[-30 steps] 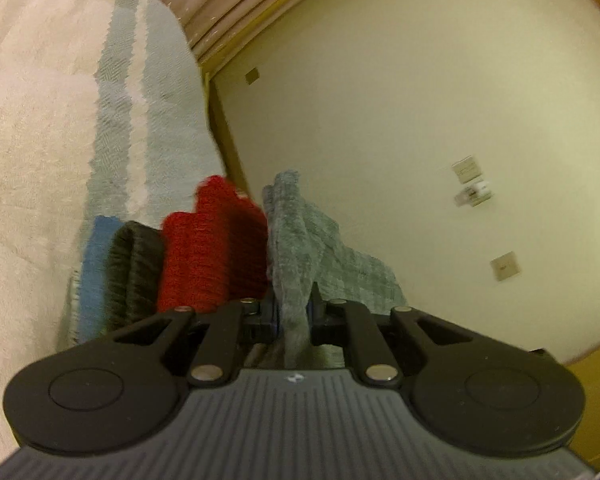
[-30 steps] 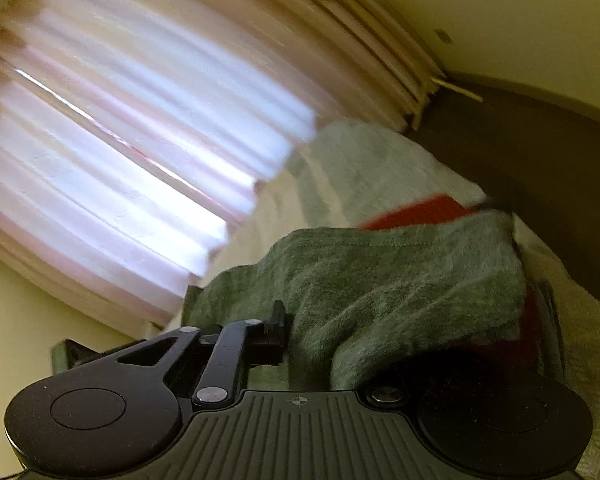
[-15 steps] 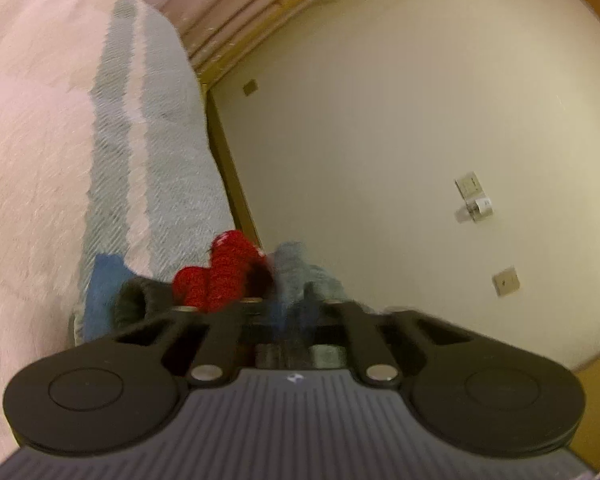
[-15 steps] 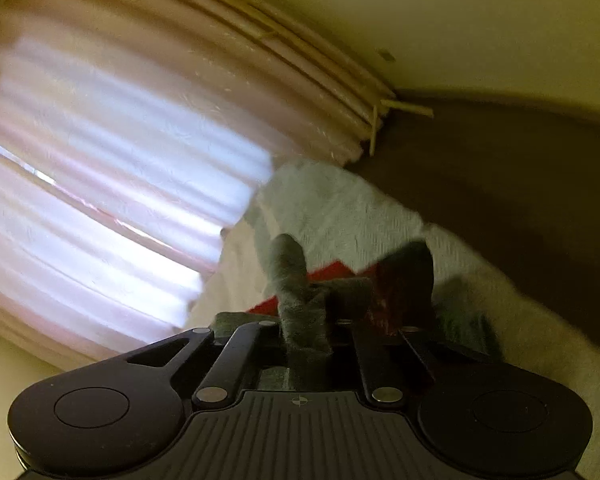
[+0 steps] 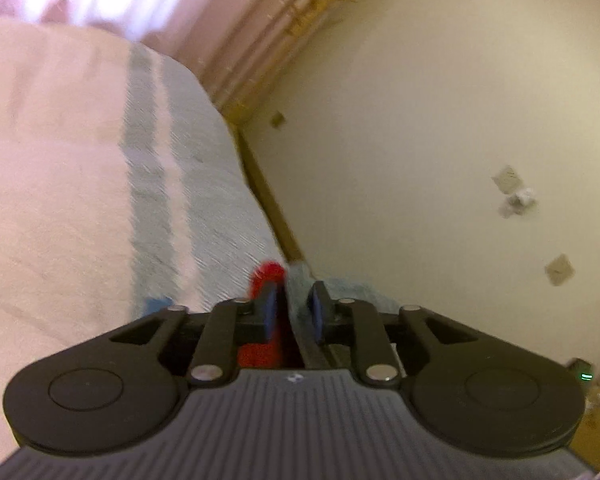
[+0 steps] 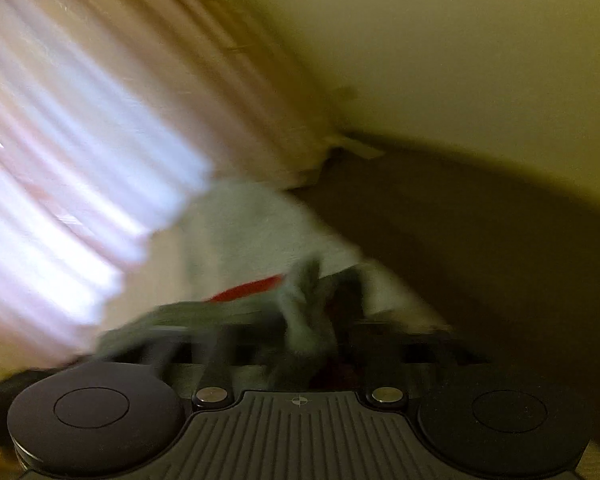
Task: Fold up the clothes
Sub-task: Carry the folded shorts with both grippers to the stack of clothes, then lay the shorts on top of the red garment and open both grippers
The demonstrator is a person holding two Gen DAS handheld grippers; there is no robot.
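Observation:
A grey knit garment runs between the two blue pads of my left gripper, which is shut on its edge. Just left of it a red knit garment pokes up, and more red shows below the fingers. In the blurred right wrist view the same grey garment bunches up between the fingers of my right gripper, which looks shut on it. A strip of the red garment lies behind. Most of the grey garment is hidden under both gripper bodies.
A pale blanket with grey-green stripes covers the bed on the left. A blue item lies at its near edge. A cream wall with sockets stands to the right, bright curtains at the far end, a dark surface beside the bed.
Both grippers have dropped and pulled back with the grey garment. The stack of folded clothes has sunk almost out of the left view. The right view has swung and blurred.

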